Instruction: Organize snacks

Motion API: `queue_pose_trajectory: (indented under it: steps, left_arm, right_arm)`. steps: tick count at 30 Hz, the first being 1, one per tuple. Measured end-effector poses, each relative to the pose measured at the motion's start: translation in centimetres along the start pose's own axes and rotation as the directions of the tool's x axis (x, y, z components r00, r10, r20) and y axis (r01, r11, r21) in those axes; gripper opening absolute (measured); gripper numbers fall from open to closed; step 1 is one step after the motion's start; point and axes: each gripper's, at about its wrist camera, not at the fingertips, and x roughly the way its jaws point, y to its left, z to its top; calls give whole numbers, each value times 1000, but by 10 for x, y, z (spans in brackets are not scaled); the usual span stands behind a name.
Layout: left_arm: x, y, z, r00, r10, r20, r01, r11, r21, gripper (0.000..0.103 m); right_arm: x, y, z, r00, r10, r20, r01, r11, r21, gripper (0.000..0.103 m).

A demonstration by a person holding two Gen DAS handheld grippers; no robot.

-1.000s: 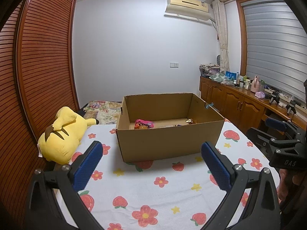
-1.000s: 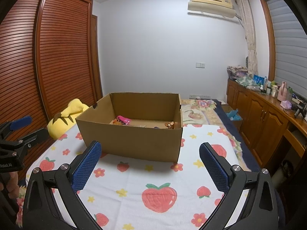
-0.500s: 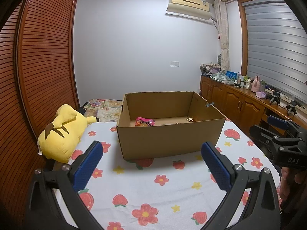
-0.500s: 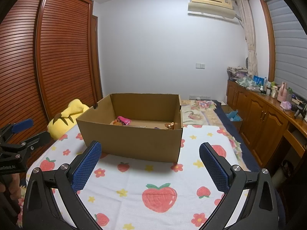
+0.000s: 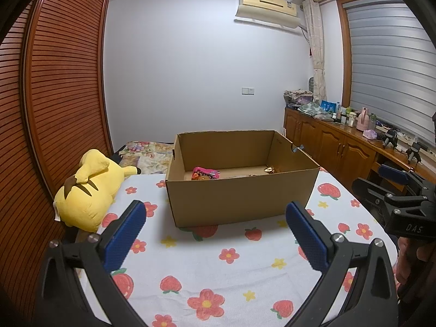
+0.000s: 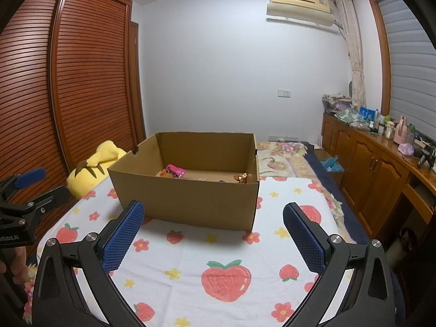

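While both grippers hung wide apart holding nothing, left gripper (image 5: 216, 234) had a yellow plush (image 5: 87, 188) ahead-left. Cardboard box (image 5: 239, 196) sat straight ahead of it on the strawberry-print surface (image 5: 218, 269); pink snack pack (image 5: 205, 173) and gold snack (image 5: 270, 169) lay inside. Right gripper (image 6: 214, 234) faced the box too.
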Motion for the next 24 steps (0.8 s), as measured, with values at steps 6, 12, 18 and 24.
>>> queue_pose_trajectory:
  steps: [6,12,18,24]
  left_arm:
    - [0,0,0,1000,0,0,0,1000,1,103]
    - [0,0,0,1000,1,0,-1,1000,1,103]
    - [0,0,0,1000,1,1,-1,1000,1,103]
    - [0,0,0,1000,1,1,-1,1000,2,103]
  right_arm:
    - [-1,0,0,1000,-1,3,1,1000,0,103]
    - [-1,1,0,1000,2,2,-2,1000,-2,103]
    - [-1,1,0,1000,1,2,-1,1000,-1,103]
    - [-1,1,0,1000,2,1,-2,1000,-1,103]
